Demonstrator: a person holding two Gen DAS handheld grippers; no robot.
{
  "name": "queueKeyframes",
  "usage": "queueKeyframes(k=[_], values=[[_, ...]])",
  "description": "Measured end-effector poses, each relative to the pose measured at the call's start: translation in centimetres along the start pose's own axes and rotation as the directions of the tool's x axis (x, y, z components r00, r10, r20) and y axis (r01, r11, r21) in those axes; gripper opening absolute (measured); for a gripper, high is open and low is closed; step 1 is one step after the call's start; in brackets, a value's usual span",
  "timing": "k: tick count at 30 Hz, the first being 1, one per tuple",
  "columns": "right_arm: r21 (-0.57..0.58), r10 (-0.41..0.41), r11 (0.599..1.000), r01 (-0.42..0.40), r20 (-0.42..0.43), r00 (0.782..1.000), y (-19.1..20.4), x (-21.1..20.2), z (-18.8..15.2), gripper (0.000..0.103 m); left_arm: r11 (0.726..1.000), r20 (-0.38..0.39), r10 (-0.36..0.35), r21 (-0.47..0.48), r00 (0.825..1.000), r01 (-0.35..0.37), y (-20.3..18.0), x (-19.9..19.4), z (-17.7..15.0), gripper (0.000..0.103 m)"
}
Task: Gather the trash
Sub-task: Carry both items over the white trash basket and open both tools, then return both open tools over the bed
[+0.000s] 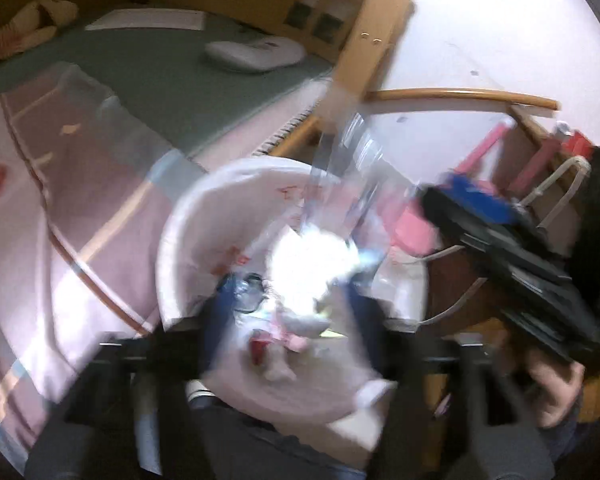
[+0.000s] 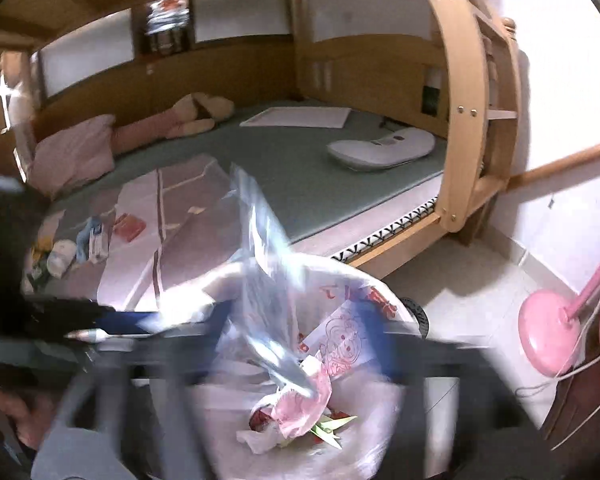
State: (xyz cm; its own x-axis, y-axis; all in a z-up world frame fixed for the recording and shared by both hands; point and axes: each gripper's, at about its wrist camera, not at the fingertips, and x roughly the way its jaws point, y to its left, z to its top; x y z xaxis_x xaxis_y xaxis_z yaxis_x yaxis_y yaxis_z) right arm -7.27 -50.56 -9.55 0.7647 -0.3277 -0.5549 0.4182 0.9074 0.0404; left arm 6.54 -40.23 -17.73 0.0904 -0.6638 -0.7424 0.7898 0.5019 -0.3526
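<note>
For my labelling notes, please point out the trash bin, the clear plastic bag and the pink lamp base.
trash bin (image 2: 384, 292): right wrist view, on its lined far rim.
clear plastic bag (image 2: 260, 276): right wrist view, on its crinkled middle.
pink lamp base (image 2: 548, 330): right wrist view, on the round top.

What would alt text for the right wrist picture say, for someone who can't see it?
A clear plastic bag drops, blurred, into a white-lined bin already holding crumpled wrappers, seen past an open claw. Behind lies a wooden bunk bed with more litter on its pink sheet.
</note>
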Motion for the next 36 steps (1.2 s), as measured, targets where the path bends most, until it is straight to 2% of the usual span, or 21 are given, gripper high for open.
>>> queueKeyframes(k=[1,2,6,7,9,10,11,14,15,16,20,22,24,25,26,27,29,30,31,33,36], values=[[-0.012,0.007,1.0,-0.007,0.015,1.0,0.3,-0.2,0.2,0.084,0.999,0.048,0.044,-0.015,0.998,-0.044,0.5,-1.0,0.1,0.079],[-0.022,0.008,1.0,-0.008,0.02,1.0,0.3,-0.4,0.5,0.084,0.997,0.1,0.077,-0.036,0.992,-0.074,1.5,-2.7,0.2,0.09],[-0.005,0.051,0.999,-0.051,0.036,0.998,1.5,0.3,1.1,0.084,0.977,0.211,0.201,-0.112,0.957,-0.181,6.3,-9.1,0.0,0.095],[-0.005,0.072,0.997,-0.071,0.043,0.997,2.5,0.7,1.4,0.084,0.964,0.236,0.254,-0.14,0.938,-0.226,8.2,-11.1,-0.3,0.095],[-0.018,0.114,0.993,-0.113,0.051,0.992,4.5,1.2,1.9,0.084,0.916,0.286,0.392,-0.213,0.875,-0.341,12.0,-15.5,-1.5,0.097],[-0.032,0.146,0.989,-0.145,0.054,0.988,6.1,1.6,2.2,0.084,0.895,0.295,0.437,-0.24,0.85,-0.377,13.2,-17.0,-2.1,0.098],[-0.045,0.173,0.984,-0.171,0.055,0.983,7.6,2.0,2.5,0.084,0.857,0.3,0.505,-0.288,0.809,-0.428,15.2,-19.0,-3.1,0.098],[-0.098,0.282,0.956,-0.277,0.049,0.958,13.6,3.5,3.1,0.088,0.765,0.267,0.618,-0.423,0.739,-0.486,20.0,-23.4,-6.1,0.099],[-0.115,0.313,0.945,-0.307,0.045,0.949,15.4,4.1,3.2,0.089,0.746,0.261,0.635,-0.45,0.727,-0.49,21.1,-24.4,-6.5,0.099],[-0.135,0.35,0.93,-0.342,0.035,0.936,17.7,4.8,3.3,0.089,0.719,0.253,0.662,-0.481,0.706,-0.502,22.4,-25.6,-7.5,0.099],[-0.171,0.468,0.87,-0.463,-0.013,0.884,25.0,7.1,3.9,0.089,0.596,0.206,0.774,-0.556,0.599,-0.579,26.2,-28.4,-11.9,0.1],[-0.194,0.506,0.844,-0.5,-0.022,0.862,28.7,8.2,4.4,0.089,0.563,0.165,0.79,-0.577,0.59,-0.592,27.9,-28.3,-13.5,0.099],[-0.213,0.524,0.829,-0.517,-0.024,0.851,30.8,8.8,4.5,0.089,0.525,0.082,0.793,-0.597,0.604,-0.607,29.8,-27.4,-14.5,0.099],[-0.223,0.53,0.824,-0.52,-0.018,0.848,31.6,9.0,4.3,0.089,0.528,0.064,0.779,-0.602,0.623,-0.599,30.2,-27.3,-14.5,0.099],[-0.24,0.53,0.824,-0.513,0.006,0.848,32.3,9.3,3.7,0.089,0.545,0.081,0.769,-0.602,0.634,-0.584,29.8,-27.4,-14.6,0.099],[-0.248,0.522,0.828,-0.502,0.017,0.853,32.4,9.5,3.1,0.089,0.561,0.109,0.763,-0.601,0.637,-0.57,29.5,-27.5,-14.6,0.099],[-0.257,0.481,0.837,-0.484,-0.077,0.873,32.9,11.0,1.6,0.089,0.56,0.122,0.774,-0.592,0.622,-0.58,29.2,-27.3,-14.5,0.099],[-0.249,0.485,0.834,-0.493,-0.098,0.869,32.8,11.0,1.4,0.089,0.562,0.118,0.774,-0.579,0.622,-0.591,29.0,-26.9,-14.3,0.099],[-0.242,0.495,0.833,-0.498,-0.077,0.866,32.3,10.8,1.6,0.089,0.567,0.113,0.772,-0.567,0.625,-0.597,28.7,-26.6,-14.2,0.099],[-0.26,0.485,0.839,-0.478,-0.043,0.874,32.0,10.3,1.4,0.089,0.578,0.115,0.765,-0.557,0.634,-0.596,28.4,-26.2,-14.0,0.099],[-0.244,0.474,0.844,-0.478,-0.081,0.877,32.3,11.1,1.3,0.089,0.588,0.121,0.76,-0.546,0.638,-0.597,27.7,-25.8,-13.5,0.099]])
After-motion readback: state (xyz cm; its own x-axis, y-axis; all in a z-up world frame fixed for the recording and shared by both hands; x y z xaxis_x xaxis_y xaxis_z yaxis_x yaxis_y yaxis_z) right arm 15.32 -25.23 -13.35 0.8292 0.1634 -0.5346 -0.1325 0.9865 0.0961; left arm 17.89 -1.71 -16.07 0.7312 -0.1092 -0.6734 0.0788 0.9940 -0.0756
